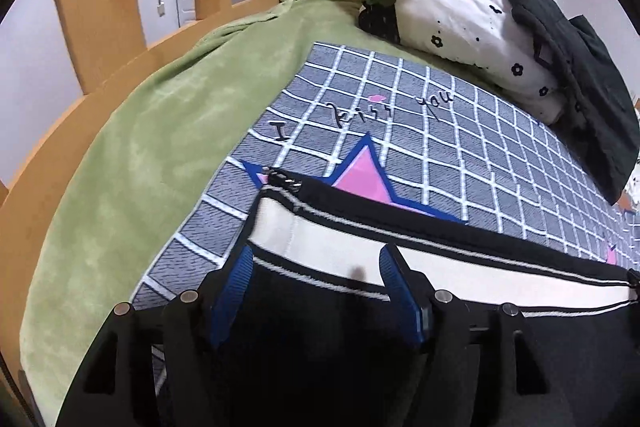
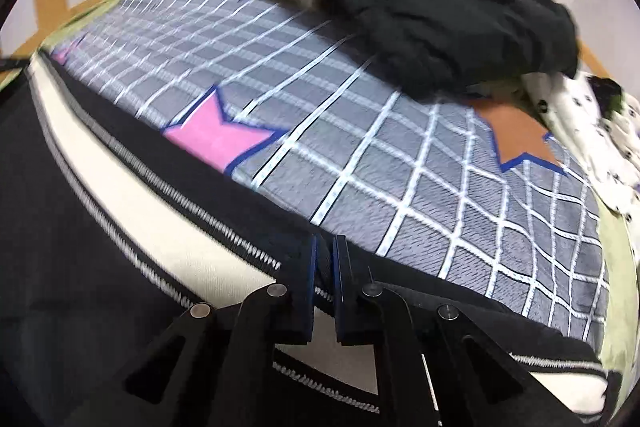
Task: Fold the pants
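Left wrist view: left gripper [image 1: 316,259] stands about half open, blue pads [image 1: 232,291] apart and nothing pressed between them. It hangs over the pants [image 1: 400,267], black with a cream side band edged by thin striped piping. The cream band runs across just beyond the fingertips; black cloth fills the space under and between the fingers. Whether the tips touch the fabric I cannot tell. A small metal fitting [image 1: 286,179] sits at the pants' far-left corner. Ahead of the gripper lies a grey checked blanket [image 1: 440,131] with a pink star and lettering; to its left a green blanket [image 1: 140,147] and a wooden bed rail [image 1: 100,7]. Far ahead, to the right, a flowered white quilt [image 1: 460,19] with a dark garment [image 1: 580,99] on it.

Right wrist view (blurred): right gripper [image 2: 326,247] is closed, fingers nearly together, tips pinching the black edge of the pants [image 2: 140,219]. The cream band sweeps away to the gripper's left. The checked blanket [image 2: 400,167] lies just beyond the tips; the dark garment [image 2: 420,7] far ahead.
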